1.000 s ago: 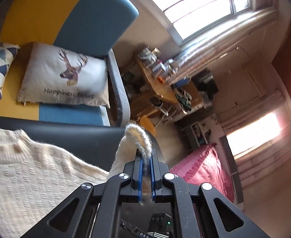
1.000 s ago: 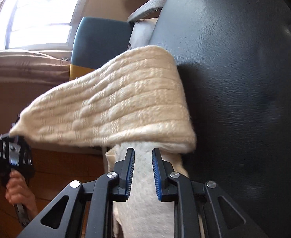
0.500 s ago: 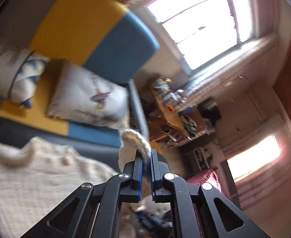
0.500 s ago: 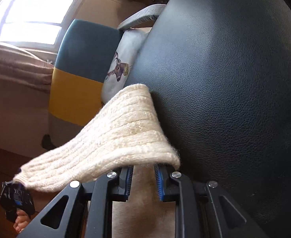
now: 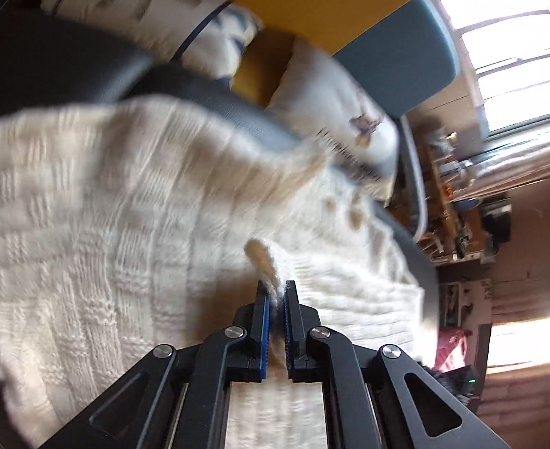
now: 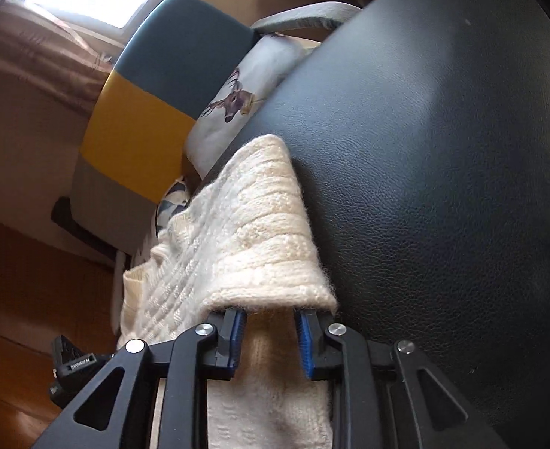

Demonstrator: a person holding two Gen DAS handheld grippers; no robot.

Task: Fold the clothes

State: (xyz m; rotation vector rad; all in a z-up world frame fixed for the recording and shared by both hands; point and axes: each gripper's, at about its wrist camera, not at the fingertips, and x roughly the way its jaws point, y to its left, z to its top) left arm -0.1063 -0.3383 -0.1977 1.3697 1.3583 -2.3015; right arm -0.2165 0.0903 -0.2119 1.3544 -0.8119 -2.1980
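A cream knitted sweater (image 5: 87, 243) lies spread on a black leather surface (image 5: 50, 63). My left gripper (image 5: 276, 288) is shut on a narrow cream edge of it (image 5: 263, 262), held low over the sweater's body; this view is blurred. In the right wrist view a folded-over band of the sweater (image 6: 252, 239) drapes across the tips of my right gripper (image 6: 271, 312). Its jaws are opening: the blue pads stand apart, with knit lying between and under them but not pinched. The fingertips are hidden under the fold.
The black leather surface (image 6: 443, 149) fills the right side beside the sweater. Behind it stands a yellow and blue sofa (image 6: 140, 138) with a deer-print cushion (image 6: 245, 93) and a patterned cushion (image 5: 215, 26). A cluttered wooden table (image 5: 450, 187) and windows lie beyond.
My left gripper swung down with the cream edge from above the sofa to low over the sweater. The lifted band sank onto the sweater. My right jaws spread wider.
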